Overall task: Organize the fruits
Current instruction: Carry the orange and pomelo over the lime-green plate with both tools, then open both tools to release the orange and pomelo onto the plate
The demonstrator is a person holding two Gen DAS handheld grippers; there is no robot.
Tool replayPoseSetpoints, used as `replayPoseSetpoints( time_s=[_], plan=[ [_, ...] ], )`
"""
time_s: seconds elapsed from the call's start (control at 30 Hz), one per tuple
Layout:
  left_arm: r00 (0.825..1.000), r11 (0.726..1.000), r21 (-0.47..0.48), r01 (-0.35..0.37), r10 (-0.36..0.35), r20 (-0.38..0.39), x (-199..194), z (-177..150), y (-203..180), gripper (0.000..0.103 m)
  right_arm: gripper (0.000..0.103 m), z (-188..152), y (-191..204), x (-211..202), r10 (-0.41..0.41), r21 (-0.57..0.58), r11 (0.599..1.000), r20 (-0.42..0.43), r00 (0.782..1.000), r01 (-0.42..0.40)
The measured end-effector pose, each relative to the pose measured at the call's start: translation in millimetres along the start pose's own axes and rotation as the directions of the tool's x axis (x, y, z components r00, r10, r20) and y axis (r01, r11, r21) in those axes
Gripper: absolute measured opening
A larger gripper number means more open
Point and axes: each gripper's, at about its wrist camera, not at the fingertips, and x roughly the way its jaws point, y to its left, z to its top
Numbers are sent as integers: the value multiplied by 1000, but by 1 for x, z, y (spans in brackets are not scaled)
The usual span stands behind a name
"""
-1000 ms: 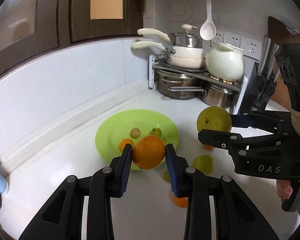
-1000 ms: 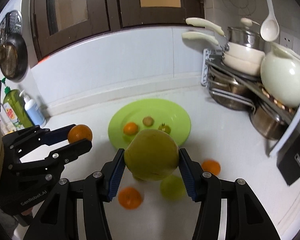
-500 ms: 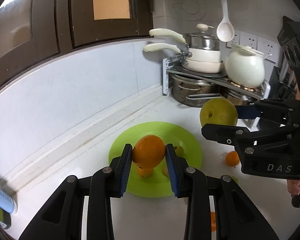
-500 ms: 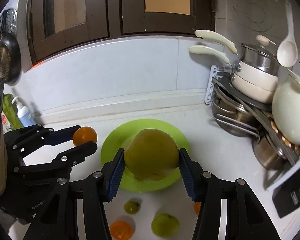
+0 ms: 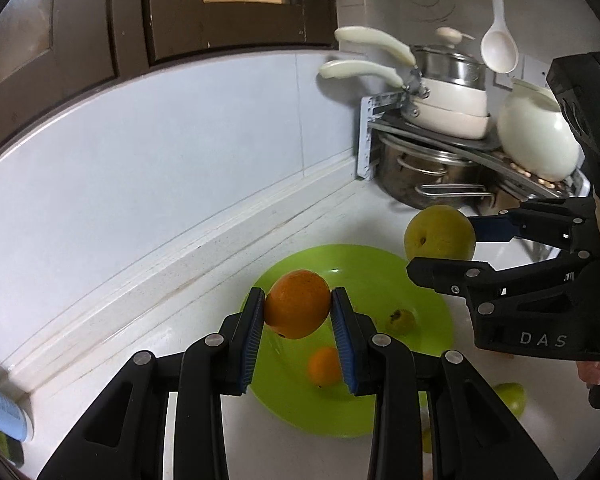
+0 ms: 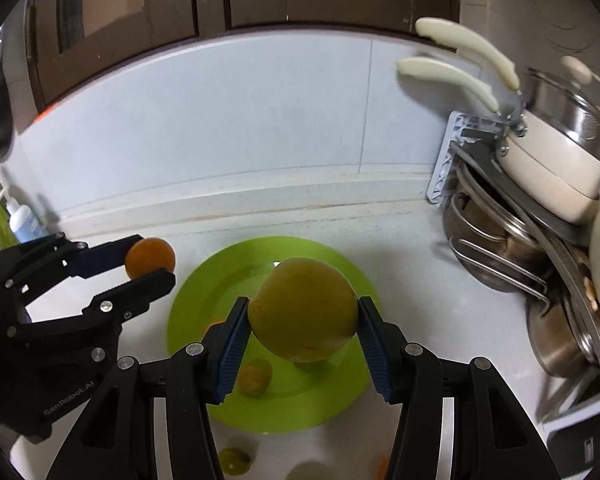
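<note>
We held the left gripper (image 5: 298, 316) clamped on an orange (image 5: 298, 304), its blue pads (image 5: 253, 334) pressed to both sides, the fruit raised over the left part of the green plate (image 5: 364, 264). Our right gripper (image 6: 303, 328) was clamped on a large yellow-green pear (image 6: 303, 316), held above the middle of the plate. On the plate lay a small orange (image 5: 324, 366) and a small yellowish fruit (image 5: 400, 321). Near us on the white counter (image 5: 204, 280), off the plate, sat a green fruit (image 5: 510, 398) to the right. At the far right stood a metal rack (image 6: 452, 160) with cream pans (image 6: 552, 164) and steel pots (image 6: 496, 248). A pump bottle (image 6: 22, 220) stood at the far left by the wall.
</note>
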Motion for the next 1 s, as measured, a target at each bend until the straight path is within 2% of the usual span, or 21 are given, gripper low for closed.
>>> replayPoseSetpoints(
  time_s=[0.27,0.53,1.0],
  plan=[
    [998,1000,-12,18,-19,-60,38,4,9,34,54,9,-2,39,0,-46,999,-79,997,-3],
    [990,999,-22,44,-47,-132,74,0,12,34,54,9,-8,74,10,-34,999,-150,989,-15],
    [980,998,-10,54,-55,-189,98,-7,8,34,54,5,-9,99,19,-48,998,-222,975,-31]
  ],
)
